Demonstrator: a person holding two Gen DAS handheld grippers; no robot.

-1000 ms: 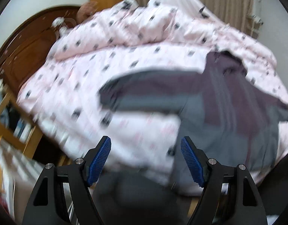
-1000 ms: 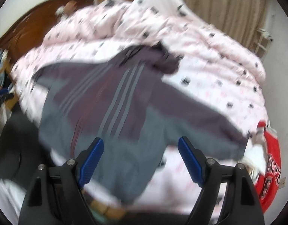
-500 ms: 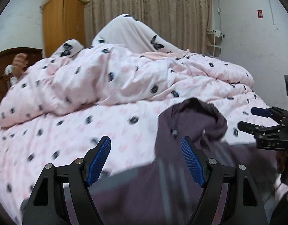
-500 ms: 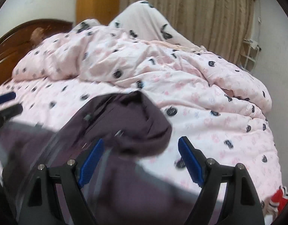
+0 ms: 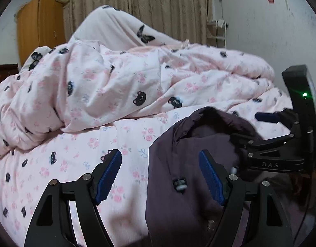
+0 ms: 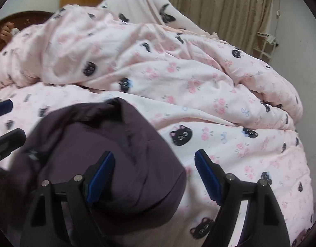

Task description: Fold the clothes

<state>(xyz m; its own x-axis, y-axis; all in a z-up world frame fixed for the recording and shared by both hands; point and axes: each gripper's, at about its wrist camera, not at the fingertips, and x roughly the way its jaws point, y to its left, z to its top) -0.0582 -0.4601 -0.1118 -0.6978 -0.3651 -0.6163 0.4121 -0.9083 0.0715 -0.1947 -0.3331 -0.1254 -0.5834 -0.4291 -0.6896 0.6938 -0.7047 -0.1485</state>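
Observation:
A dark purple hooded jacket (image 5: pixel 191 195) lies on the pink cat-print bed sheet (image 5: pixel 65 164), hood toward the heaped duvet. My left gripper (image 5: pixel 160 164) hovers open low over the jacket's left shoulder edge, which lies between the pads without touching them. In the right wrist view the hood (image 6: pixel 108 140) bulges up, and my right gripper (image 6: pixel 155 162) stands open over its right side, pads clear of the cloth. Each gripper shows in the other's view: the right gripper (image 5: pixel 254 129) at the hood's far side, the left gripper (image 6: pixel 5 121) at the frame's left edge.
A bunched pink duvet (image 5: pixel 121 82) fills the bed behind the jacket. Beige curtains (image 5: pixel 158 6), a wooden wardrobe (image 5: pixel 38 24) and a white wall rack (image 5: pixel 216 33) stand beyond. A dark wooden headboard (image 6: pixel 20 20) is at the left. Bare sheet (image 6: pixel 250 164) lies right of the hood.
Both grippers travelled from over the jacket's body toward its hood and sank closer to the bed. The views swung up to take in the duvet and curtains. Both jaws stayed apart.

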